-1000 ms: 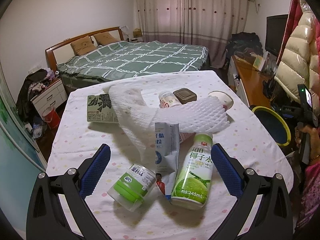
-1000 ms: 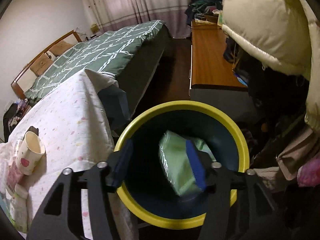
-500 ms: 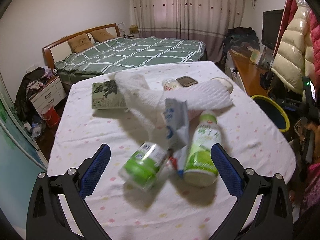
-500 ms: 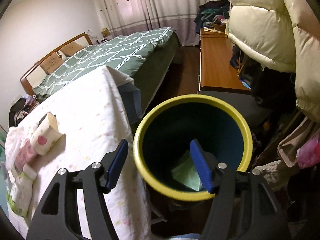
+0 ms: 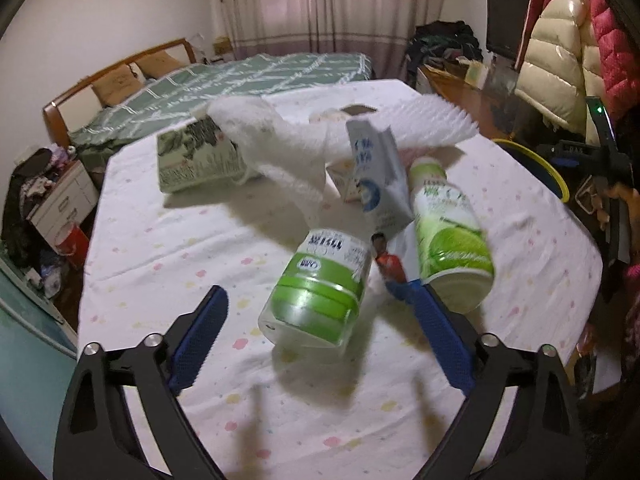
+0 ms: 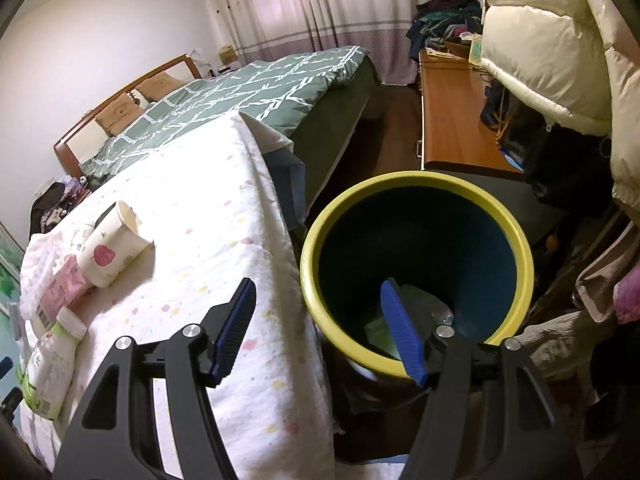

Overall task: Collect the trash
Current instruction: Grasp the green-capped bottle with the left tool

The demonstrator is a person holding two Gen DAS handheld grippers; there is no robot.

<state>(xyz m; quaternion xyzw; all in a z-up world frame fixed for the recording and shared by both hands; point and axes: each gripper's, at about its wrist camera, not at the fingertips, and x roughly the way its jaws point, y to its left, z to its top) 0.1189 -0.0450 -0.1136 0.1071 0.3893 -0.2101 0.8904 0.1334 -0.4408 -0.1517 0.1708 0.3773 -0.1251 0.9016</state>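
**Both tools spread, trash ahead**

The left tool [image 5: 320, 316] gapes, empty, around a green-capped jar [image 5: 320, 288] lying on the tabletop [image 5: 180, 248]. At one o'clock lies a green bottle [image 5: 448, 236], a crumpled carton [image 5: 380, 176] beyond. The right tool [image 6: 318, 320], fingers apart and empty, hovers at the yellow-rimmed bin [image 6: 516, 232]; green trash [image 6: 376, 334] sits inside.

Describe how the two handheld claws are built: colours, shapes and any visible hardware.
Both the left claw and the right claw have matte black angular frames with triangular cut-outs, silver round screws at the joints, and two long blue fingers with a finely textured grip surface. No cables or sleeves show.
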